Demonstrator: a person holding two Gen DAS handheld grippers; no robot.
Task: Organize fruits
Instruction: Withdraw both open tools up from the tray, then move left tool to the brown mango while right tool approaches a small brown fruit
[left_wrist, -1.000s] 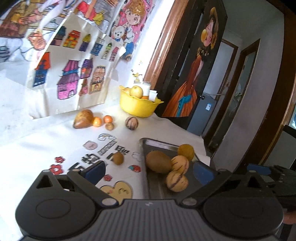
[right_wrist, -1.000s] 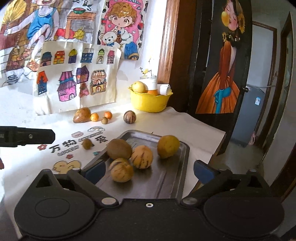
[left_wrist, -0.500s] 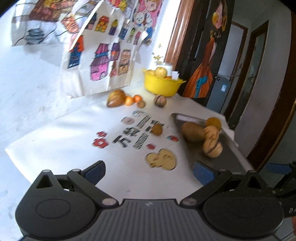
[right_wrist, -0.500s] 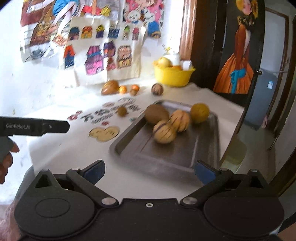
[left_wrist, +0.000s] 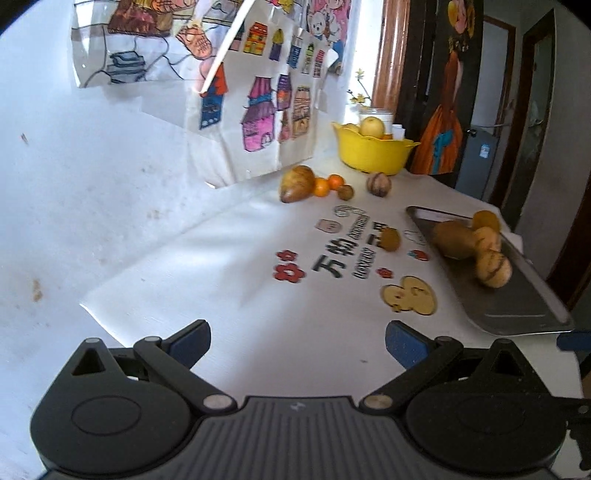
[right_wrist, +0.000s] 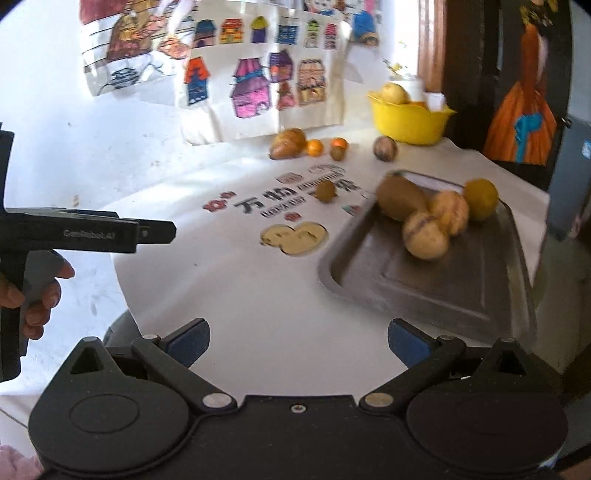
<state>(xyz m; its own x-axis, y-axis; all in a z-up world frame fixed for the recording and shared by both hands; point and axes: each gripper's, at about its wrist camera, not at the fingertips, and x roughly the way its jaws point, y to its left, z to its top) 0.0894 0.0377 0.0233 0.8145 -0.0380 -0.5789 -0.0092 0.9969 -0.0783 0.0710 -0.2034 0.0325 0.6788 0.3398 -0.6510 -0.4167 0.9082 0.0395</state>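
Observation:
A grey metal tray (right_wrist: 436, 295) (left_wrist: 517, 310) on the white table holds a brown fruit (right_wrist: 400, 197), two striped yellow fruits (right_wrist: 424, 234) and a yellow round fruit (right_wrist: 480, 194). A small brown fruit (right_wrist: 325, 191) (left_wrist: 390, 239) lies on the printed mat left of the tray. Further back lie a large brown fruit (left_wrist: 297, 178), two small oranges (left_wrist: 328, 183) and a striped fruit (left_wrist: 378, 184). My left gripper (left_wrist: 297, 338) is open and empty, low over the table's near end. My right gripper (right_wrist: 298, 338) is open and empty, near the tray's front corner.
A yellow bowl (left_wrist: 373, 151) with fruit stands at the back by the wall. Drawings hang on the wall (left_wrist: 258, 107). The left gripper's body and the hand holding it (right_wrist: 74, 236) show at the left of the right wrist view. The table's edge and a doorway lie to the right.
Both grippers have pulled back from the tray and fruit toward the table's near end. The left one has also swung left. Both stay open and empty.

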